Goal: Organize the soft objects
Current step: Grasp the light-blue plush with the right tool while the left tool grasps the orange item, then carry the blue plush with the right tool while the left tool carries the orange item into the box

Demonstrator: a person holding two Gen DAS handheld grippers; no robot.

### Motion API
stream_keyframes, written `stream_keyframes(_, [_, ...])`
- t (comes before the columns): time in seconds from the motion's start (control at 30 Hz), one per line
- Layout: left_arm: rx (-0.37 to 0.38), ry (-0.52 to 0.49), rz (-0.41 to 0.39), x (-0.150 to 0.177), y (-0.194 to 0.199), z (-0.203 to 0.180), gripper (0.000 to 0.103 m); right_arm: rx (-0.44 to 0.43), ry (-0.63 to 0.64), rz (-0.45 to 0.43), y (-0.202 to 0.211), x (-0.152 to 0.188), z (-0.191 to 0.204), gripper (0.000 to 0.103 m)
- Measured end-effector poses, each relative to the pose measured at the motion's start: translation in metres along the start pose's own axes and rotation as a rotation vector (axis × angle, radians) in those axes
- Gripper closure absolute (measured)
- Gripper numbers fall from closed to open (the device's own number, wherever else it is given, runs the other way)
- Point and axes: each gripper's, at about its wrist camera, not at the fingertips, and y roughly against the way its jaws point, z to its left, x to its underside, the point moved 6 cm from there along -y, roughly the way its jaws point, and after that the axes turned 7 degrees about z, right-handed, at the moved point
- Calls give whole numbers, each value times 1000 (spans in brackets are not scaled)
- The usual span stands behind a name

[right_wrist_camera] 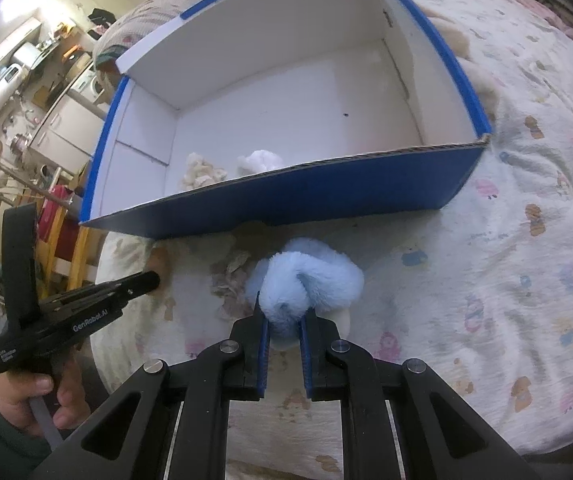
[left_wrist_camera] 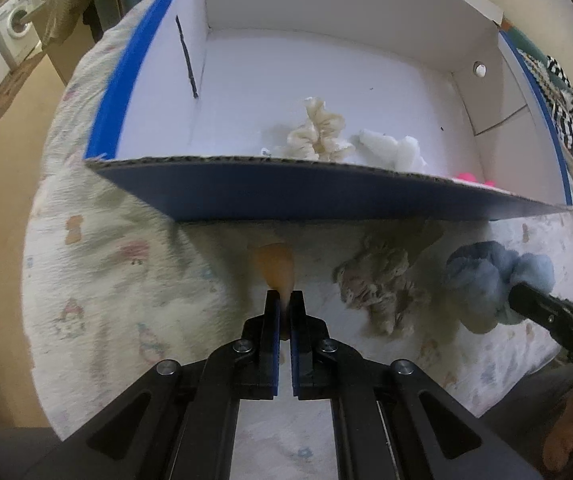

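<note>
A blue cardboard box (left_wrist_camera: 326,196) with a white inside stands on the bed; it also shows in the right wrist view (right_wrist_camera: 286,200). Inside lie a cream scrunchie (left_wrist_camera: 320,132), a white fluffy piece (left_wrist_camera: 394,146) and a pink item (left_wrist_camera: 466,177). My left gripper (left_wrist_camera: 285,300) is shut on a small tan soft object (left_wrist_camera: 274,266) just before the box's near wall. My right gripper (right_wrist_camera: 285,312) is shut on a fluffy light-blue scrunchie (right_wrist_camera: 306,280), also seen in the left wrist view (left_wrist_camera: 494,276). A beige patterned scrunchie (left_wrist_camera: 382,280) lies on the bed between them.
The bed has a white quilt with small cartoon prints (right_wrist_camera: 526,240). A black-and-white patterned cloth (left_wrist_camera: 562,108) lies beyond the box's right side. Past the bed edge are a washing machine (left_wrist_camera: 14,24) and kitchen furniture (right_wrist_camera: 46,92).
</note>
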Motion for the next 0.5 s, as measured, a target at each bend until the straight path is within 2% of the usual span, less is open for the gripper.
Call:
stream_keyframes(0.17, [-33, -16, -37, 4, 12, 0, 99, -35, 39, -32, 11, 2, 12, 88])
stream_keyframes(0.43, [-127, -41, -178, 4, 44, -7, 99, -120, 118, -181, 48, -3, 38, 88])
stream_keyframes(0.5, [-131, -48, -201, 5, 51, -10, 99, -135, 126, -216, 58, -5, 41, 88])
